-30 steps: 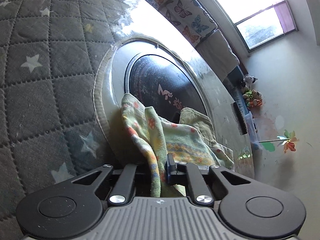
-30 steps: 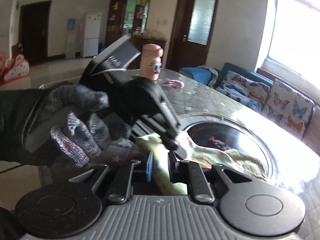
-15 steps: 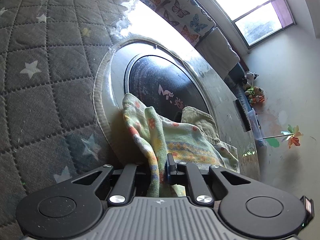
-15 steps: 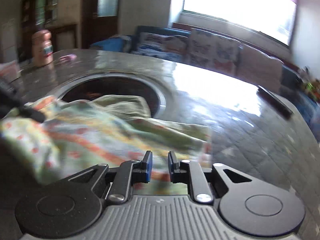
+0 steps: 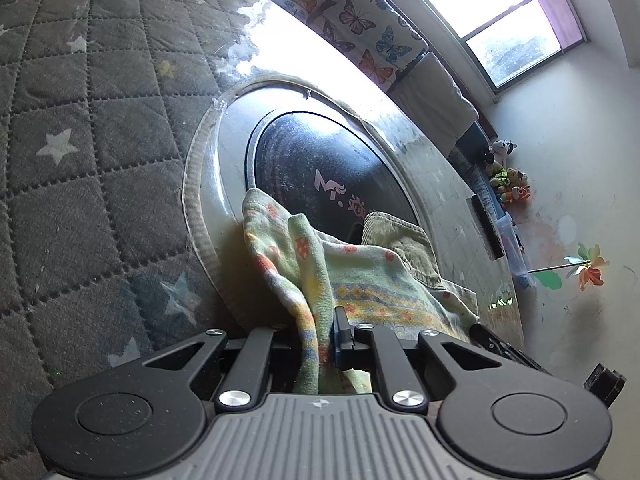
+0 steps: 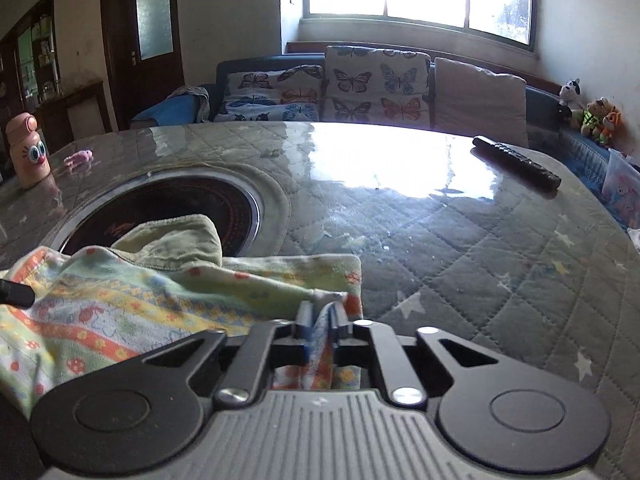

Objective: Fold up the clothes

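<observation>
Terry-cloth patterned garment (image 6: 168,300) rumpled on quilted counter (image 6: 460,248), draped over round dark inset's (image 5: 320,176) rim at 6 o'clock. Left tongs (image 5: 326,336) pinching one edge; right tongs (image 6: 322,320) pinching corner. No fold visible yet; folding all ahead.

Matte black left gripper (image 5: 326,334) on a ribbed grey housing with a small cross mark at its front edge. Two round black discs, one at each side, lightly dusted. Angled black link arms with triangular cut-outs, pinned by silver screws. Thin black jaws, blue strip on an inner face. Same build on the right gripper (image 6: 320,316): grey ribbed body, black discs, silver screw heads, blue-edged jaws.
</observation>
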Tool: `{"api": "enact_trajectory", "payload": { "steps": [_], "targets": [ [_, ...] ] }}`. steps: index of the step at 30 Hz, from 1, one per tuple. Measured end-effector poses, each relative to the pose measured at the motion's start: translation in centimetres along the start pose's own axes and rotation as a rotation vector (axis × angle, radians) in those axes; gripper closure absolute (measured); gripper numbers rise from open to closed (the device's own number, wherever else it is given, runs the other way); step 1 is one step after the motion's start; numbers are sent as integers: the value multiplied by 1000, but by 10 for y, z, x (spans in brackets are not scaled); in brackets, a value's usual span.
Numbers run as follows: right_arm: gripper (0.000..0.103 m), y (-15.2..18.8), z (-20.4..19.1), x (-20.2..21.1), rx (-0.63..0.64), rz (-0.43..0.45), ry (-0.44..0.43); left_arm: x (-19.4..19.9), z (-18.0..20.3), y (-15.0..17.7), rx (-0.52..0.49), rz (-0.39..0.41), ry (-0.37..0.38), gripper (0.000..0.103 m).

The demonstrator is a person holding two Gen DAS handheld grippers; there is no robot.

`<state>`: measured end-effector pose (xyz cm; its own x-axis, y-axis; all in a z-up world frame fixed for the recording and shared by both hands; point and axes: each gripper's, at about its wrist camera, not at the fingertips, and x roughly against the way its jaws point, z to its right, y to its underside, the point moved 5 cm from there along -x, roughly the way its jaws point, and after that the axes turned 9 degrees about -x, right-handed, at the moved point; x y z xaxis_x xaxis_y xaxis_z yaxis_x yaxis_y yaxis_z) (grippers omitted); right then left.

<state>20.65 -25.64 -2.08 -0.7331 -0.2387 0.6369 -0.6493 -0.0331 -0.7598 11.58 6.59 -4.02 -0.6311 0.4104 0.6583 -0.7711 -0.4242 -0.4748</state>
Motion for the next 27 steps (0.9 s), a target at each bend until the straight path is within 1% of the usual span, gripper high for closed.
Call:
{"api": "enact_trajectory", "payload": {
  "steps": [2,5,7,9,11,14,15,19,22,24,26,27],
  "targets": [
    [100,-3,-1,2,9,22,1,0,0,0,-1,0,0,92],
    [100,-2,2,-4,0,6,7,0,0,0,-2,1,-1,92],
    [97,0,8,-6,-13,5,15,0,0,1,-4,1,0,92],
    [84,-1,13,-4,-41,11,13,1,0,1,-6,0,0,92],
    [82,-2,19,2,-79,17,-9,1,0,1,-11,-2,-2,92],
    [65,-2,27,6,-134,-1,-47,1,0,1,-16,-3,-3,92],
    [64,-1,29,5,-147,-12,-54,1,1,1,-18,-3,-4,92],
    [64,5,33,-1,-179,-40,-76,1,1,0,-29,-4,-7,92],
    [67,6,26,0,-155,-50,-77,0,2,0,-42,-5,-14,91],
    [83,7,22,0,-149,-56,-83,0,3,-1,-51,-5,-19,92],
    [88,8,17,0,-143,-61,-88,0,4,-1,-57,-6,-24,91],
    [89,8,16,1,-142,-59,-87,0,4,-1,-61,-6,-26,91]
  ]
}}
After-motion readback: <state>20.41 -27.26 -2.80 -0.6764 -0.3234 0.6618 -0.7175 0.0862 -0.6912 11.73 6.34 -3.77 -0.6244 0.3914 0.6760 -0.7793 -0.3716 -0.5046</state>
